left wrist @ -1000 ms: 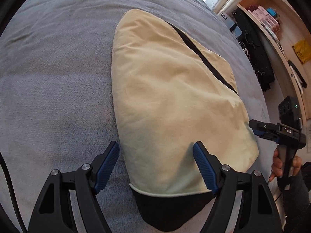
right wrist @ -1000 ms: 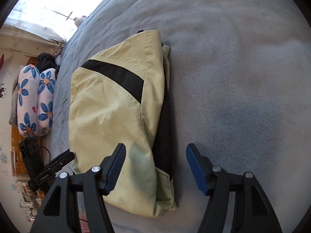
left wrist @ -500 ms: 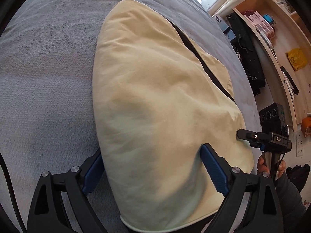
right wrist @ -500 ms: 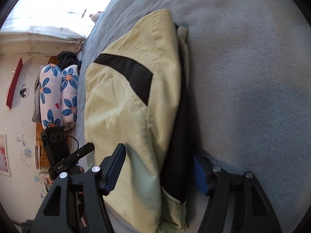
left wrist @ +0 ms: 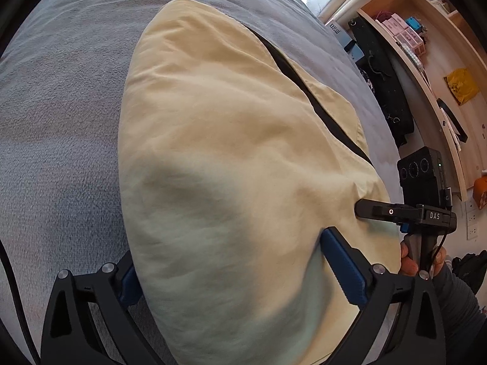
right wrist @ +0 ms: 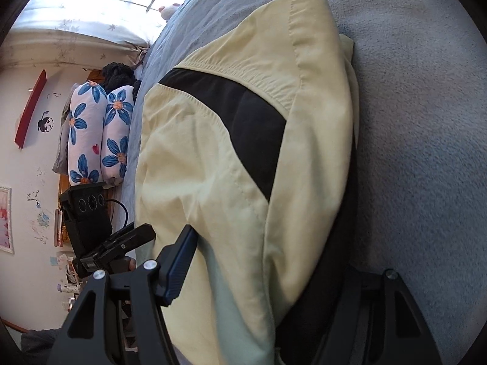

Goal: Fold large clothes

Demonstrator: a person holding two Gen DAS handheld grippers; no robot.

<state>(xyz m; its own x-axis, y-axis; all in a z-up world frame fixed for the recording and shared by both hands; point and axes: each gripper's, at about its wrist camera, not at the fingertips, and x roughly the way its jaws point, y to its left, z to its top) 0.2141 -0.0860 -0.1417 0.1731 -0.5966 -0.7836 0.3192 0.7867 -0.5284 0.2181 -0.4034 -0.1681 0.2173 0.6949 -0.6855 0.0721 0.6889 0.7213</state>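
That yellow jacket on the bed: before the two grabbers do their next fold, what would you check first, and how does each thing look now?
1. Jacket lies folded on the grey bed cover: ok.
2. Left gripper straddles the near edge, jaws opening, not pressing: ok.
3. Right gripper straddles its end of the jacket: ok.
4. Right gripper's far finger has a hold: cannot tell, cloth hides it.
5. Black lining tucked in: not ok, it peeks out along the side.

We see a grey blanket, a wooden shelf, pink boxes, and two flowered pillows by a white wall
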